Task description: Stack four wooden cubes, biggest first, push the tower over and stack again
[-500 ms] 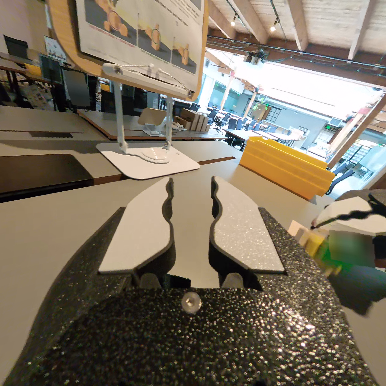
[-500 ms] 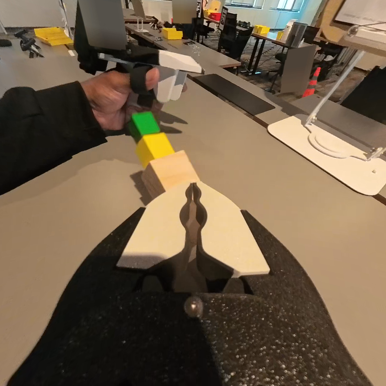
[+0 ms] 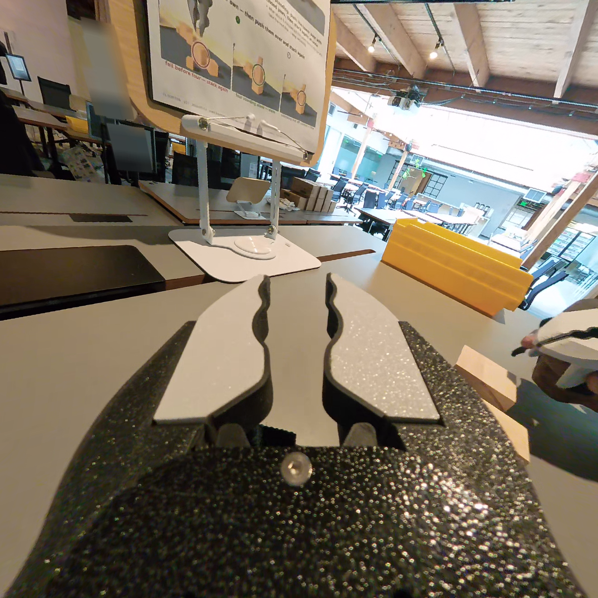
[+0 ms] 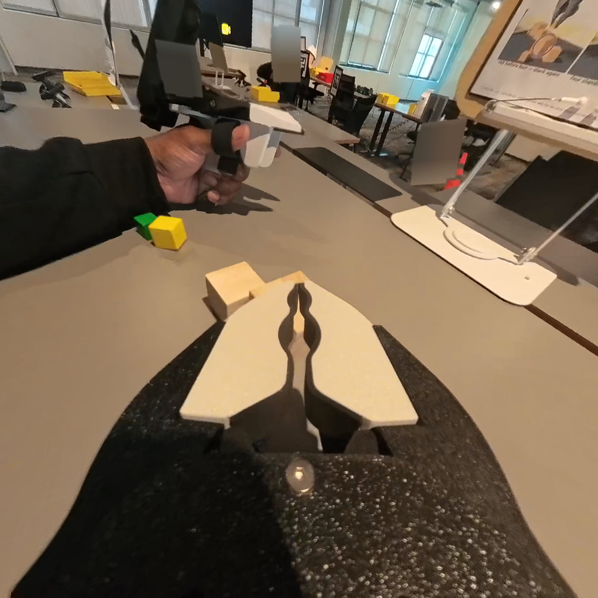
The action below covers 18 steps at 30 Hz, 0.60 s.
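In the right wrist view, farthest left on the grey bench (image 4: pixel 372 259), a small green cube (image 4: pixel 143 224) lies on the surface, touching the yellow cube (image 4: pixel 168 231) just to its right. Both sit below a person's hand (image 4: pixel 191 168) in a black sleeve, which holds the left claw (image 4: pixel 296 127) raised above the bench. Its fingers show side-on there, so the gap cannot be judged from that view.

Nearer and right of the coloured pair, well apart from them, a plain wooden cube (image 4: pixel 231 291) rests on the bench. Another plain wooden cube (image 4: pixel 284 281) lies against its right side, largely hidden behind the right claw (image 4: pixel 299 284). That claw is clenched, tips together with nothing between them, and sits over this hidden cube; contact cannot be confirmed. No cube stands on another.

To the right, a white stand base (image 4: pixel 469 252) with a clear support sits on the bench, carrying an instruction board (image 4: pixel 530 42).

In the left wrist view, the left claw (image 3: pixel 296 281) is released, fingers spread over bare bench with nothing between them. A yellow bin (image 3: pixel 453 268) stands beyond on the right. At the right edge two plain wooden cubes (image 3: pixel 485 378) lie beside the right claw (image 3: pixel 524 348).
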Each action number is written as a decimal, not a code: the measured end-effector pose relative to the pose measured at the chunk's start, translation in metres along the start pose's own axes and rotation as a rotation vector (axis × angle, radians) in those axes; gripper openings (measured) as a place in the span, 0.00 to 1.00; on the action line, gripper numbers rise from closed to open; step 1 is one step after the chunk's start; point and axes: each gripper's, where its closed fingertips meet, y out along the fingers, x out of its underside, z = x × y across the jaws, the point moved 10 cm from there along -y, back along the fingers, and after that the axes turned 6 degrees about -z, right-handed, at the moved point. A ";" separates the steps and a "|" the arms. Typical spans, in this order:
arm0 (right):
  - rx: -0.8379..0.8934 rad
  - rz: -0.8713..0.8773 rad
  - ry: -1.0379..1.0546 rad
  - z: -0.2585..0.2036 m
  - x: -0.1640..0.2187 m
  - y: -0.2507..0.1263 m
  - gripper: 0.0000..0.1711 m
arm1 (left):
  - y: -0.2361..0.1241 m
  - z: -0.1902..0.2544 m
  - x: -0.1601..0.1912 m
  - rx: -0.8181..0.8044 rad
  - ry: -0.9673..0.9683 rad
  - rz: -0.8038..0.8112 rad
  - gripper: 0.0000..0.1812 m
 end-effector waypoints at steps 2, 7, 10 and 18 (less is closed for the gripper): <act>0.008 0.008 -0.005 0.003 0.008 -0.012 0.00 | 0.000 0.001 0.000 0.016 0.014 0.000 0.18; -0.002 0.102 0.085 0.013 0.025 -0.037 0.00 | 0.002 0.024 0.007 0.213 0.183 -0.168 0.22; -0.015 0.151 0.139 0.019 0.026 -0.042 0.00 | 0.002 0.052 0.022 0.380 0.354 -0.392 0.28; -0.028 0.162 0.184 0.024 0.028 -0.042 0.00 | 0.008 0.109 0.040 0.398 0.605 -0.722 0.37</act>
